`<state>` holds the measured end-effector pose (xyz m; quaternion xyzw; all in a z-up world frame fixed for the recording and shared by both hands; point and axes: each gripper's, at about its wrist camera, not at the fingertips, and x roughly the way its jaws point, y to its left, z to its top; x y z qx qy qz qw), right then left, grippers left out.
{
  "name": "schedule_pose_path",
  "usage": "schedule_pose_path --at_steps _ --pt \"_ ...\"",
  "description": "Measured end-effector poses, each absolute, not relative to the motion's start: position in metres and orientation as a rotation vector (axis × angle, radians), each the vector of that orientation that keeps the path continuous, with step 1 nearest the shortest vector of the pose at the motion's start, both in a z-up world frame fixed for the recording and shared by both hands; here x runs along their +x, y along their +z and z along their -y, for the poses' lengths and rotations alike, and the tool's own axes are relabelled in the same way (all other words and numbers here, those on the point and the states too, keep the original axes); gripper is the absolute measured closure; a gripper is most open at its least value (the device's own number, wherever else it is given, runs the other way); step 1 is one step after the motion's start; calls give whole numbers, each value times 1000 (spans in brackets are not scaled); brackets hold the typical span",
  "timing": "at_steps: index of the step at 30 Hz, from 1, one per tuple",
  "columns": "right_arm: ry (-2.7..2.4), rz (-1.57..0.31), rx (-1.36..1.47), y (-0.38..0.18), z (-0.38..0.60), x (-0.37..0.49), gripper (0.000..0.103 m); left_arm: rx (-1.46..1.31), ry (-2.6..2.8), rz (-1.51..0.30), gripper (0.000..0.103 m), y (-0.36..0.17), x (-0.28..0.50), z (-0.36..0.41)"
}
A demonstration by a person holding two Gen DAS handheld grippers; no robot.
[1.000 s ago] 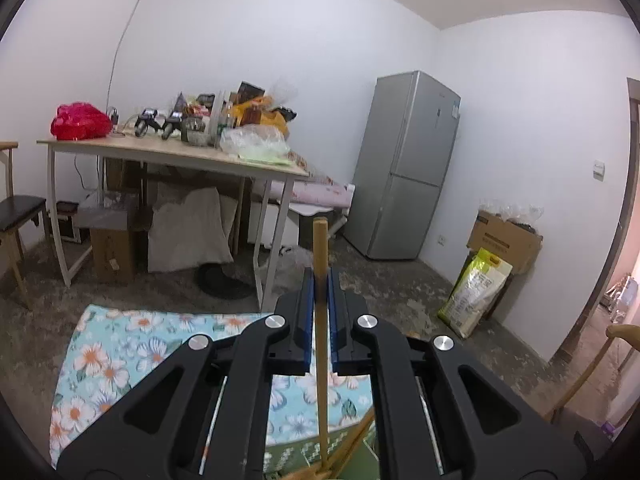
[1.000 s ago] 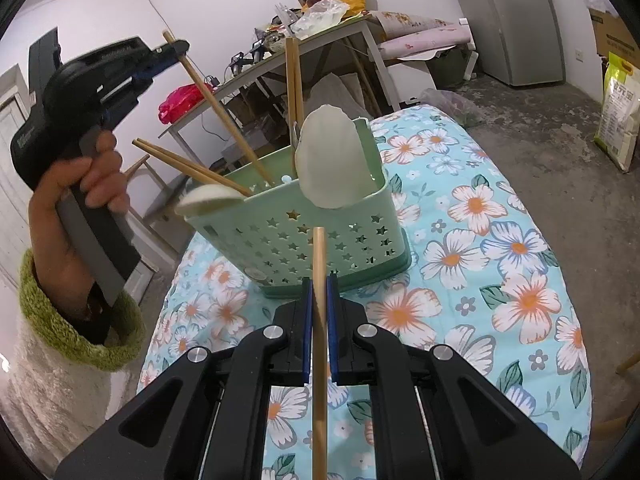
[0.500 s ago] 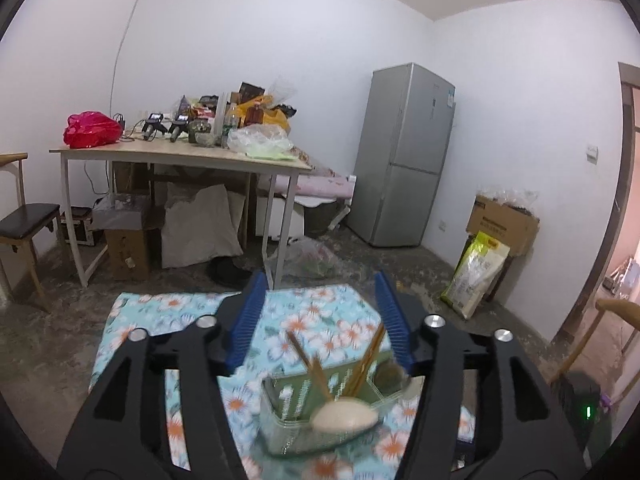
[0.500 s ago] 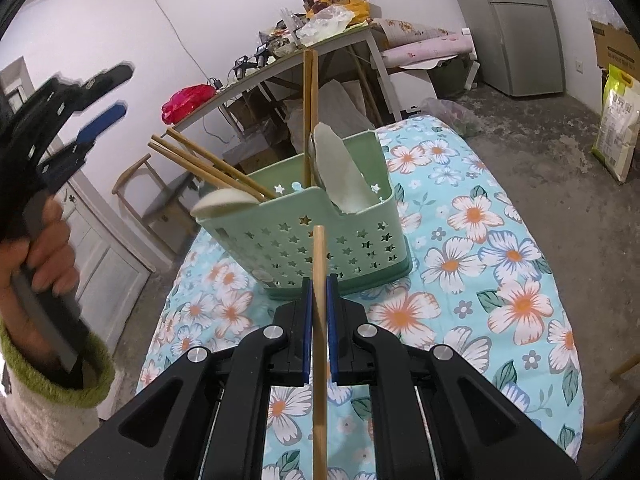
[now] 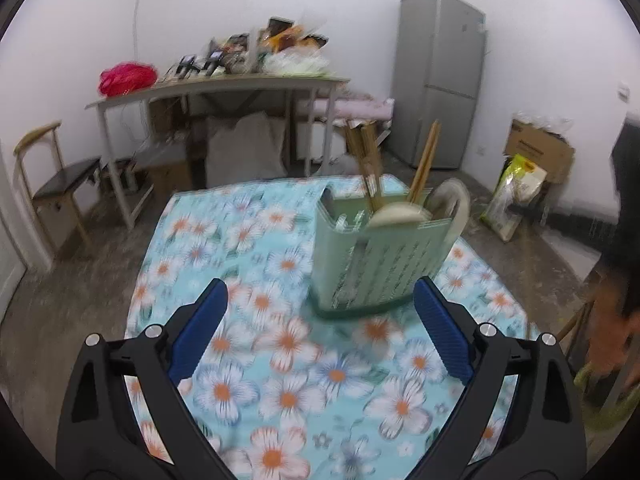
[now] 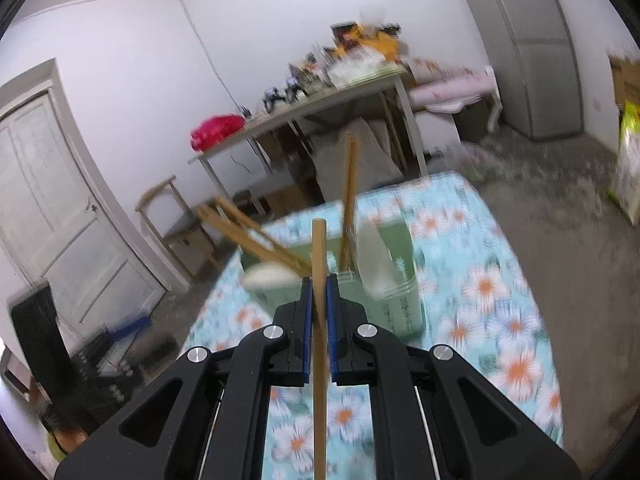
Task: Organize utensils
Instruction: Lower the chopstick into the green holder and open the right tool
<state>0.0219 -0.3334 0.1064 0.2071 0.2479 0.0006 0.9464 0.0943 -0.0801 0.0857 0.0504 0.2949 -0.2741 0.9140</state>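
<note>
A pale green perforated utensil basket (image 5: 372,264) stands on the floral tablecloth (image 5: 248,248). It holds several wooden chopsticks (image 5: 424,168) and white spoons (image 5: 396,214). My left gripper (image 5: 320,320) is open and empty, above the table in front of the basket. My right gripper (image 6: 319,296) is shut on a single wooden chopstick (image 6: 319,264) that points up, close in front of the basket (image 6: 396,280), which it partly hides. Chopsticks (image 6: 248,232) lean out of the basket to the left. Both views are motion-blurred.
A cluttered desk (image 5: 224,84) stands at the back with a red bag (image 5: 126,78). A grey fridge (image 5: 436,76) is at the back right. A wooden chair (image 5: 56,184) is at the left, a white door (image 6: 60,208) too. Bags and a box (image 5: 536,156) sit on the floor at the right.
My left gripper let go of its chopstick into the basket, opened wide and drew back. My right gripper, still holding its chopstick, moved up and closer to the basket.
</note>
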Motion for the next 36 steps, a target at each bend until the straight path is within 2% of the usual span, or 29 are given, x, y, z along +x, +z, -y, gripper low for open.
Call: schedule_pose_path --at_steps 10,15,23,30,32,33,34,36 --pt "-5 -206 313 207 344 42 96 71 -407 -685 11 58 98 56" --pt "-29 -84 296 228 342 69 96 72 -346 -697 11 57 101 54" --pt "-104 -36 243 194 327 115 96 72 -282 -704 10 53 104 49" --pt "-141 -161 151 134 313 130 94 62 -233 -677 8 54 105 45" --pt "-135 -173 163 134 316 118 86 64 -225 -672 8 54 105 45" --pt "-133 -169 173 136 318 112 72 66 -222 -670 8 54 105 45" --pt "-130 -159 183 138 320 103 65 66 -217 -667 8 54 106 46" --pt "-121 -139 194 144 324 88 62 65 -210 -663 8 55 106 46"
